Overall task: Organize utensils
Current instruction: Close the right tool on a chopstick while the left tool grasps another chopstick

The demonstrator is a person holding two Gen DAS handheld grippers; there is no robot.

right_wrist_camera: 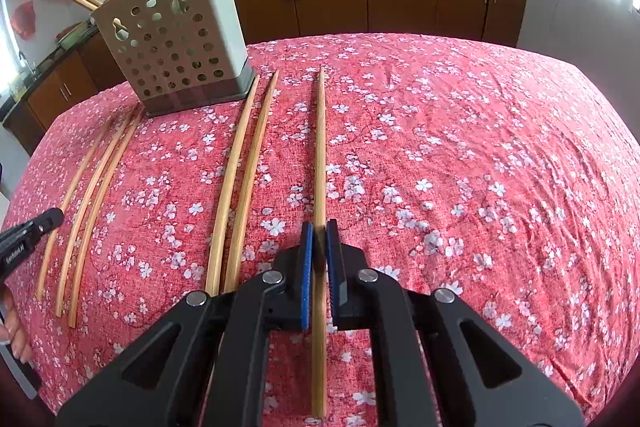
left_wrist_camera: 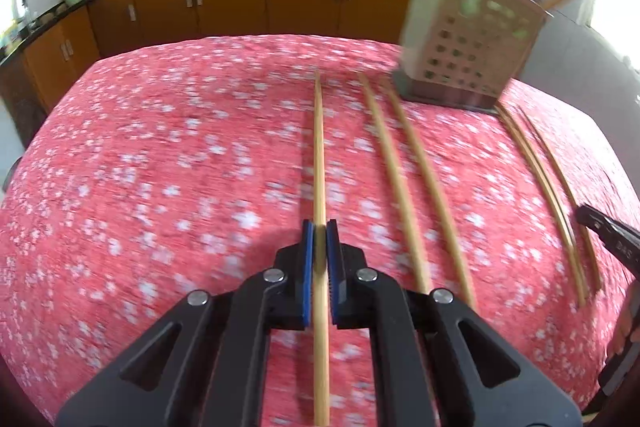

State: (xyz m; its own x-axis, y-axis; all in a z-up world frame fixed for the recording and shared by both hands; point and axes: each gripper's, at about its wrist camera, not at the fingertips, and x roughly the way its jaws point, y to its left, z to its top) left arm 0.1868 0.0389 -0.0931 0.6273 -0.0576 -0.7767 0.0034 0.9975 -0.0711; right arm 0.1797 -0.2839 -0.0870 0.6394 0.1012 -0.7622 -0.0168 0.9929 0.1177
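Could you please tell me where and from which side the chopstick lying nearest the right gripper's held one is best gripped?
Grip the chopstick around mid-length, from above, jaws spanning its thin width. It lies flat on the tablecloth, so no side offers a hold. Its neighbour lies close on the left, so I would keep the opening narrow.

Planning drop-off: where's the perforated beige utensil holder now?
Perforated beige utensil holder: far left in the right wrist view, far right in the left wrist view, standing on the red floral tablecloth.
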